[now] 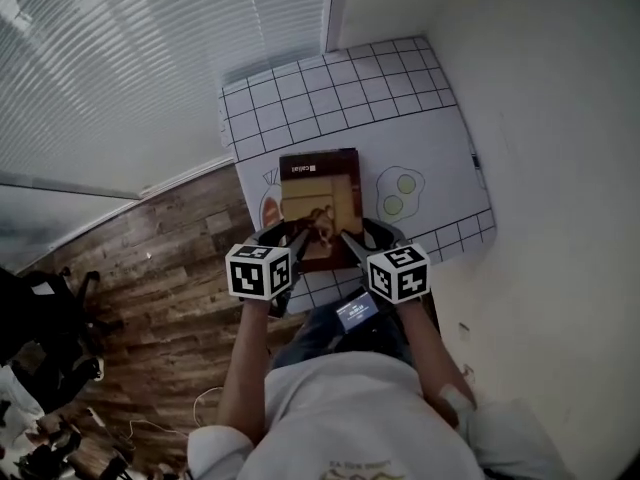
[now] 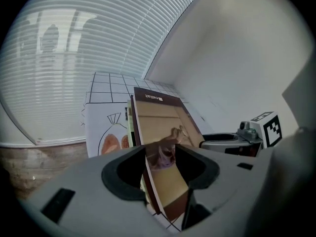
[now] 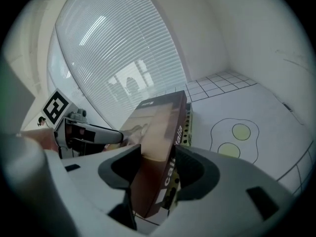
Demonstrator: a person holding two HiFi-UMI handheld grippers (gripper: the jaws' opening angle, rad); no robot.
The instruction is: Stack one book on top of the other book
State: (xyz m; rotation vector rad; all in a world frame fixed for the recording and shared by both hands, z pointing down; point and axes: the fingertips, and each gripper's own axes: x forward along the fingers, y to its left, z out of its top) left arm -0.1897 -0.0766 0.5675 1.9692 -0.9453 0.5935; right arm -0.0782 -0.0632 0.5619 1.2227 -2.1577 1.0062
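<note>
A brown book (image 1: 320,193) with a tan cover picture is held over the table by its near edge, one gripper at each near corner. My left gripper (image 1: 290,236) is shut on its left corner, and the cover (image 2: 163,117) passes between the pads. My right gripper (image 1: 352,238) is shut on the right corner by the spine (image 3: 170,132). A second book lies beneath it, and only its greenish-yellow edge (image 2: 128,125) (image 3: 189,127) peeks out. I cannot tell whether the two books touch.
The table carries a white mat (image 1: 430,168) with a grid border and a fried-egg drawing (image 1: 397,193) to the right of the books. Window blinds (image 1: 150,58) and wood floor (image 1: 170,248) lie to the left, a white wall (image 1: 560,168) to the right. A small screen (image 1: 357,311) sits at the person's waist.
</note>
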